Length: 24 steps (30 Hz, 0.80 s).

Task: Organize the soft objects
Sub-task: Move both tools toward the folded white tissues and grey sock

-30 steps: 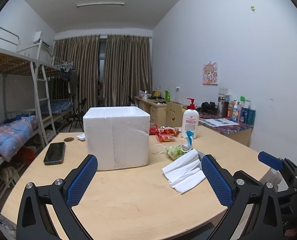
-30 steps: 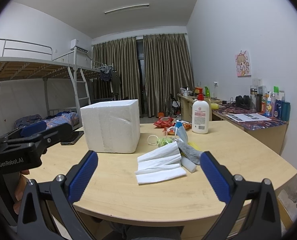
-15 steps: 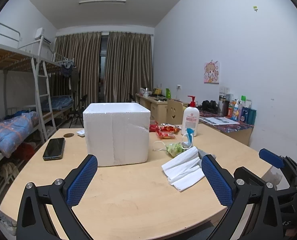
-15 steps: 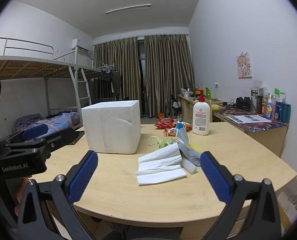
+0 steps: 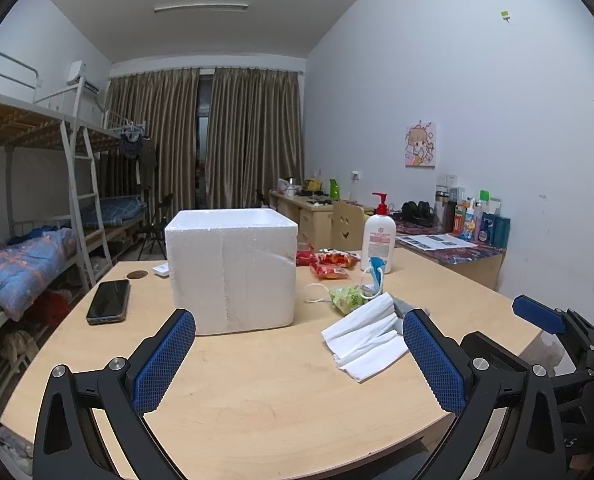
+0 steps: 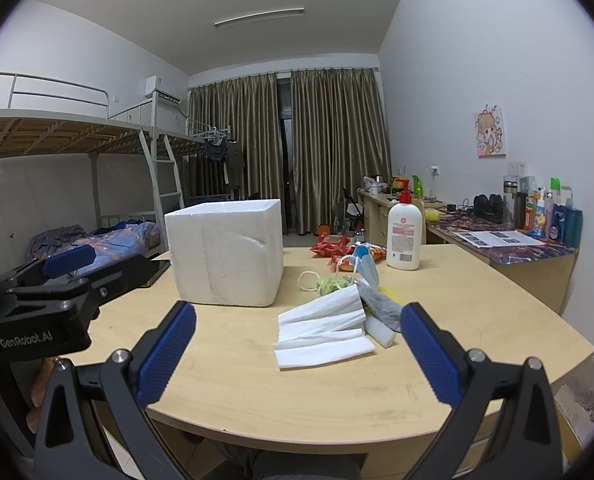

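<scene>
The folded white paper towels are lying on the wooden table, ahead of my right gripper and a little right of the middle of its gap; nothing of mine is touching them. From my left gripper they are sitting toward my right finger, just ahead of its blue pad. A grey cloth and a white foam block are lying against the towels' right edge, with something yellow peeking out behind. Beyond these, a blue face mask and a crumpled green packet are resting close together, and red snack packets are lying farther back.

I am holding both pairs of jaws wide apart, gripping nothing, hovering above the near edge of the table.

A white polystyrene box is standing to the left of the towels, apart from them. A pump bottle is standing upright behind the mask. A dark phone is lying flat to the left of the box.
</scene>
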{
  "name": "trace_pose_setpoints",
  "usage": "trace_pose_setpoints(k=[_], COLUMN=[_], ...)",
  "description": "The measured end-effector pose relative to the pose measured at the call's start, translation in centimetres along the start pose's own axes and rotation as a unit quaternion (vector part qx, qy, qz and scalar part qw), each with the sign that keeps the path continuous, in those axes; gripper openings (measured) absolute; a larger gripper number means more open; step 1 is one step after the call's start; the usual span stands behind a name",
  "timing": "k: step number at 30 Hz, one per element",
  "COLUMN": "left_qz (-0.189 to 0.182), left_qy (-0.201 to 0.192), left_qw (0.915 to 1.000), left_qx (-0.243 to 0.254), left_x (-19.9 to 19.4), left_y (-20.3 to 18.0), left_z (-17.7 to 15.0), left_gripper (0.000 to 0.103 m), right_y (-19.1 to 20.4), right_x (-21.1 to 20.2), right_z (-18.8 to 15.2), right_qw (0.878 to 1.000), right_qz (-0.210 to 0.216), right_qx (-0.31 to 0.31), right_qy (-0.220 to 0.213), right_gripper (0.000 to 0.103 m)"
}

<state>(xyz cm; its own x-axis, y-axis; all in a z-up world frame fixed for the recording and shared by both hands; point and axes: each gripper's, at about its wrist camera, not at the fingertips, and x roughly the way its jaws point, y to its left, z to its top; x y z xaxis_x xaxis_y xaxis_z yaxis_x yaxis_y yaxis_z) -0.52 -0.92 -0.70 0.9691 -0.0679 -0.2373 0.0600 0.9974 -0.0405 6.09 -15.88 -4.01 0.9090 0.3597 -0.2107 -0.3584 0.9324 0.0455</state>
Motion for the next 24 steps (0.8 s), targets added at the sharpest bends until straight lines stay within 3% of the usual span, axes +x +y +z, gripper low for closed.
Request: trace_pose_setpoints(k=[24], left_qz=[0.000], left_qy=[0.009], left_qw=[1.0000], left_qx=[0.001], left_x=[0.31], left_y=[0.15], left_z=[-0.17], left_gripper=[0.103], right_y=[-0.61], right_x=[0.01], right_z=[-0.25], right_qw=[1.000], right_qz=[-0.003], right_qx=[0.011], right_qy=[-0.001], right_gripper=[0.103])
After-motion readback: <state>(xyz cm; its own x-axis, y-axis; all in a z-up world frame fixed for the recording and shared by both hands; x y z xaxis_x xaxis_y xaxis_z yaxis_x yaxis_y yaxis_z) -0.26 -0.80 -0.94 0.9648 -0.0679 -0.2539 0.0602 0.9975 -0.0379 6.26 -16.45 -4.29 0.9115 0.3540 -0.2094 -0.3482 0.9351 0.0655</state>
